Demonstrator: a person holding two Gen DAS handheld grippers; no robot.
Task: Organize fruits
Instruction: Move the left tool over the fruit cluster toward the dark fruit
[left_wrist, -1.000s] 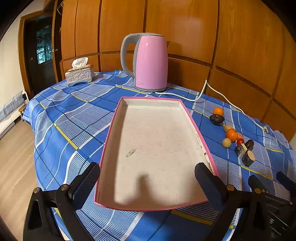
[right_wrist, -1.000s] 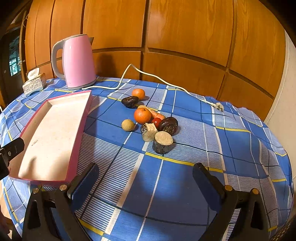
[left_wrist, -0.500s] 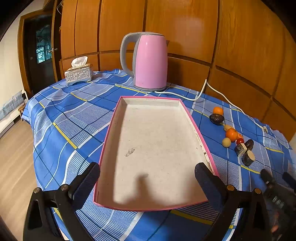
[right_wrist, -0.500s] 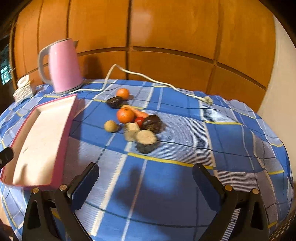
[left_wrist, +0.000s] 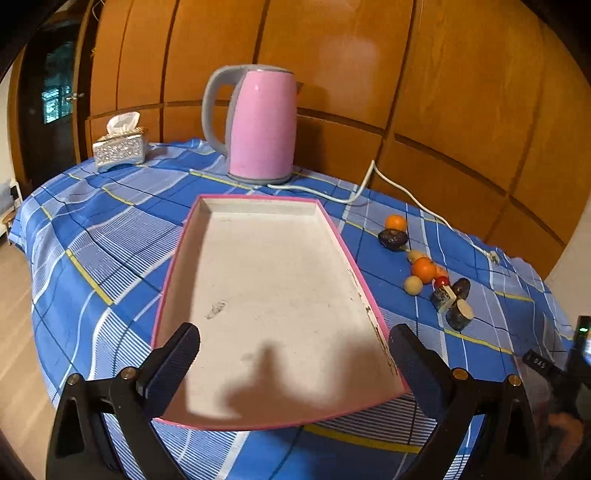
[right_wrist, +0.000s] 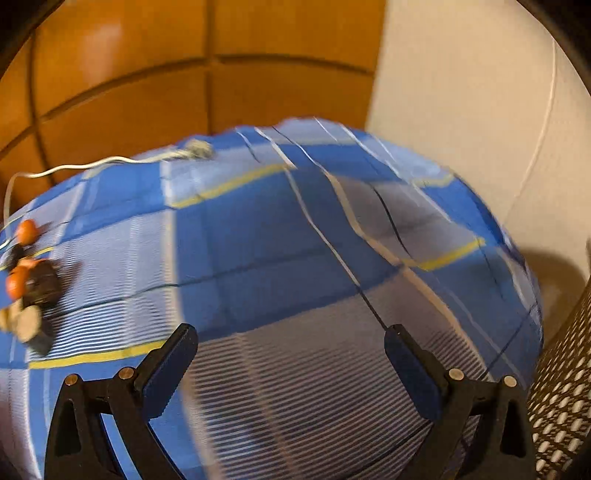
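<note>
Here we see a round table under a blue checked cloth (left_wrist: 110, 236), with nothing sorted yet: the pink-rimmed tray (left_wrist: 354, 273) lies empty, and the fruits (left_wrist: 423, 268) sit clustered on the cloth to its right. Our left gripper (left_wrist: 293, 349) and right gripper (right_wrist: 290, 345) both gape wide, holding nothing.

A lived-in home, a dining room by the look of it: a round table under a blue checked tablecloth (left_wrist: 110, 236), a pink electric kettle (left_wrist: 258, 125), a glittery tissue box (left_wrist: 120, 147), warm wood-panelled walls (left_wrist: 369, 59) and a dark doorway (left_wrist: 48, 103).
</note>
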